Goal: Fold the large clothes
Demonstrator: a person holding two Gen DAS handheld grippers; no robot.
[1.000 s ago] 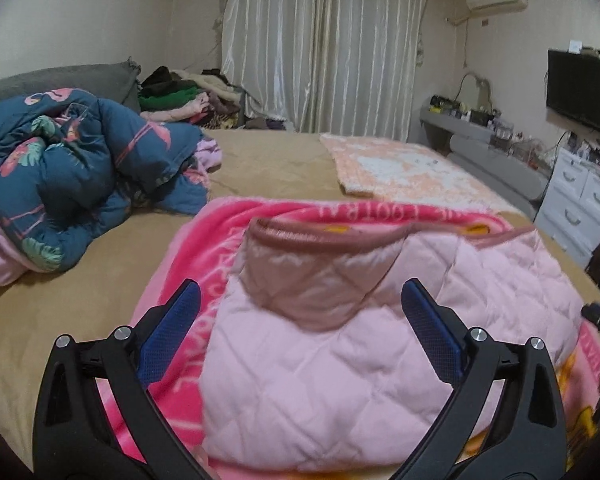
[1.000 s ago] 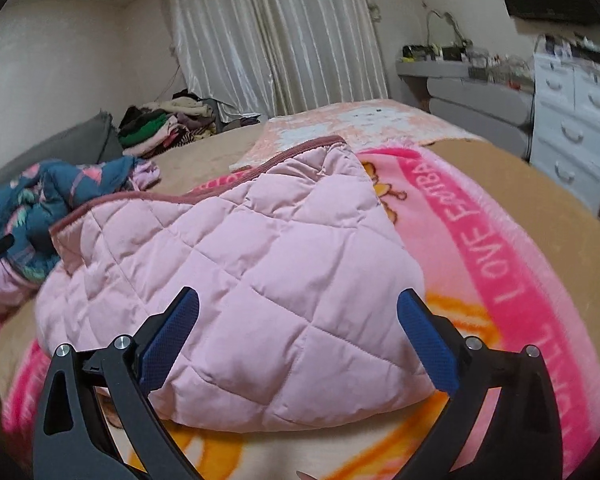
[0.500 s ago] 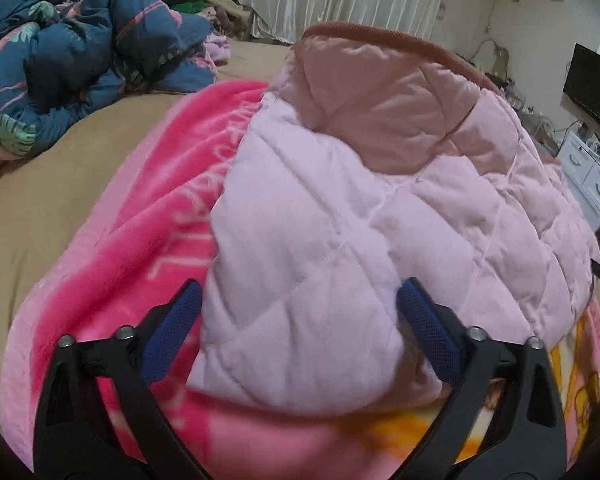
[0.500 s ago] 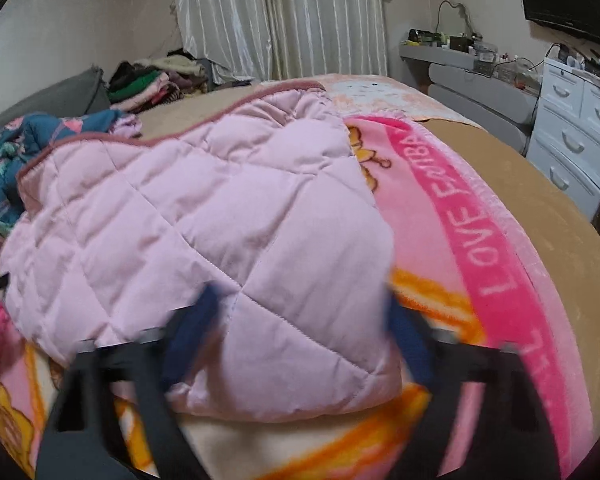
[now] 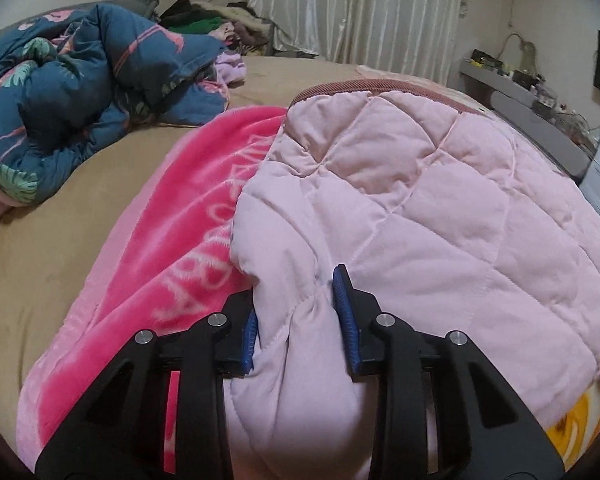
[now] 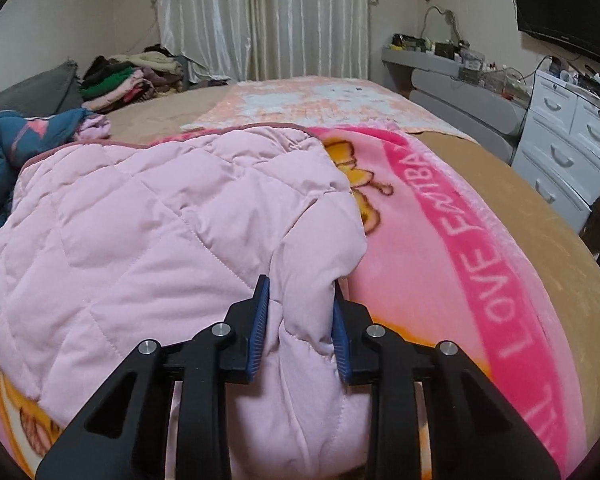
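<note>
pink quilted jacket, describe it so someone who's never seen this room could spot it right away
On the tan bed, a bright pink fleece blanket with white lettering is spread. The pink quilted jacket lies on it, its near edge pinched by the left gripper and right gripper. Its pale diamond stitching and dusty-rose trim set it apart.

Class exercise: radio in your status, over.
Left gripper and right gripper both shut on pink quilted jacket. Jacket lies on pink blanket. Nothing in the way.
</note>
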